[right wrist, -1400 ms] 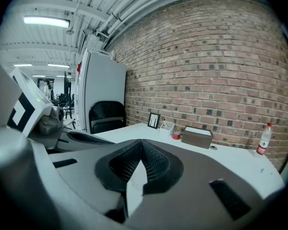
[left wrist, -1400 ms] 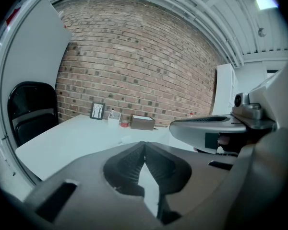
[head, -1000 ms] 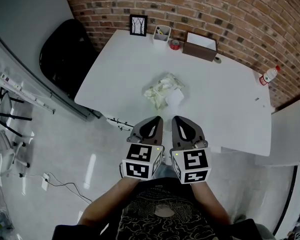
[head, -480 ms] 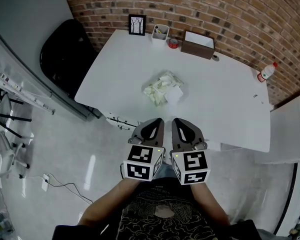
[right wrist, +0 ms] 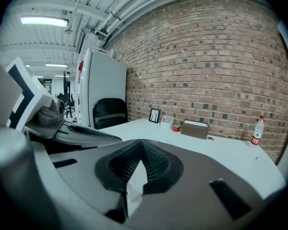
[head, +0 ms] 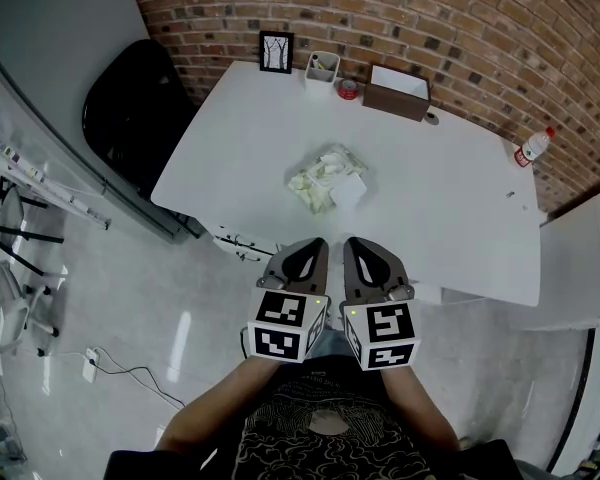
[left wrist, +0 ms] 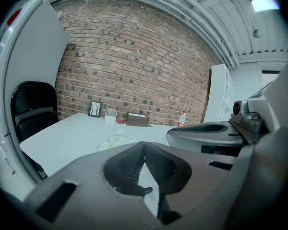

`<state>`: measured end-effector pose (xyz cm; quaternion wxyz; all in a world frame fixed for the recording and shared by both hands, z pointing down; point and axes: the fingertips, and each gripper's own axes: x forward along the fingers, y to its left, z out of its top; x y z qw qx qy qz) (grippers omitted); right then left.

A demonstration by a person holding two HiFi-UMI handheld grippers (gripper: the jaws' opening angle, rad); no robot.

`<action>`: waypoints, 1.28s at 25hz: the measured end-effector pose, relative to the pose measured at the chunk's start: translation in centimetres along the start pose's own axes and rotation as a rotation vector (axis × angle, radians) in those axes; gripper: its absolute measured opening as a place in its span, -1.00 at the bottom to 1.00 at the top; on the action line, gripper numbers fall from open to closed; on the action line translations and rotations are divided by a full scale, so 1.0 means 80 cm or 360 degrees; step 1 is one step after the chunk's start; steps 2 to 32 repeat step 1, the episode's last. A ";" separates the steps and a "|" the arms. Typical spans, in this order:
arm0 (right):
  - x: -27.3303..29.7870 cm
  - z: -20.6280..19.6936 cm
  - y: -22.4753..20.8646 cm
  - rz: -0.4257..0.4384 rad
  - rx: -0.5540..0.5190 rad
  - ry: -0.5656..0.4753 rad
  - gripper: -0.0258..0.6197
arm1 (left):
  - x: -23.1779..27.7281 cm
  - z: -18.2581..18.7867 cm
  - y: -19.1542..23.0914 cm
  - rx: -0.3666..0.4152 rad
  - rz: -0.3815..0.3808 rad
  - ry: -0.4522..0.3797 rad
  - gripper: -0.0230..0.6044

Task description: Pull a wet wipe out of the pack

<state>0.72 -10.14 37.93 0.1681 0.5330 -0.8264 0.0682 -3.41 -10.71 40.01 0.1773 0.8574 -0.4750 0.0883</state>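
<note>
Both closed empty, left hand-held gripper (head: 310,241) and right hand-held gripper (head: 356,241) face wipe pack (head: 327,179), brown box (head: 397,92) beyond

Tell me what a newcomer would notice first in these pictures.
First come the two marker cubes, on the left gripper and the right gripper, held side by side by the white table's near edge. Both grippers are shut and empty. Next is the crumpled wet wipe pack at mid-table, apart from both, with the brick wall behind.
</note>
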 end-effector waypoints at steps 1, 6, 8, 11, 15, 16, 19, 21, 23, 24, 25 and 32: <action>0.000 0.000 0.000 0.0001 -0.0001 0.0000 -0.87 | 0.000 0.000 0.000 0.0000 0.0000 0.0001 -0.89; 0.000 0.000 0.000 0.0001 -0.0001 0.0000 -0.87 | 0.000 0.000 0.000 0.0000 0.0000 0.0001 -0.89; 0.000 0.000 0.000 0.0001 -0.0001 0.0000 -0.87 | 0.000 0.000 0.000 0.0000 0.0000 0.0001 -0.89; 0.000 0.000 0.000 0.0001 -0.0001 0.0000 -0.87 | 0.000 0.000 0.000 0.0000 0.0000 0.0001 -0.89; 0.000 0.000 0.000 0.0001 -0.0001 0.0000 -0.87 | 0.000 0.000 0.000 0.0000 0.0000 0.0001 -0.89; 0.000 0.000 0.000 0.0001 -0.0001 0.0000 -0.87 | 0.000 0.000 0.000 0.0000 0.0000 0.0001 -0.89; 0.000 0.000 0.000 0.0001 -0.0001 0.0000 -0.87 | 0.000 0.000 0.000 0.0000 0.0000 0.0001 -0.89; 0.000 0.000 0.000 0.0001 -0.0001 0.0000 -0.87 | 0.000 0.000 0.000 0.0000 0.0000 0.0001 -0.89; 0.000 0.000 0.000 0.0001 -0.0001 0.0000 -0.87 | 0.000 0.000 0.000 0.0000 0.0000 0.0001 -0.89; 0.000 0.000 0.000 0.0001 -0.0001 0.0000 -0.87 | 0.000 0.000 0.000 0.0000 0.0000 0.0001 -0.89; 0.000 0.000 0.000 0.0001 -0.0001 0.0000 -0.87 | 0.000 0.000 0.000 0.0000 0.0000 0.0001 -0.89; 0.000 0.000 0.000 0.0001 -0.0001 0.0000 -0.87 | 0.000 0.000 0.000 0.0000 0.0000 0.0001 -0.89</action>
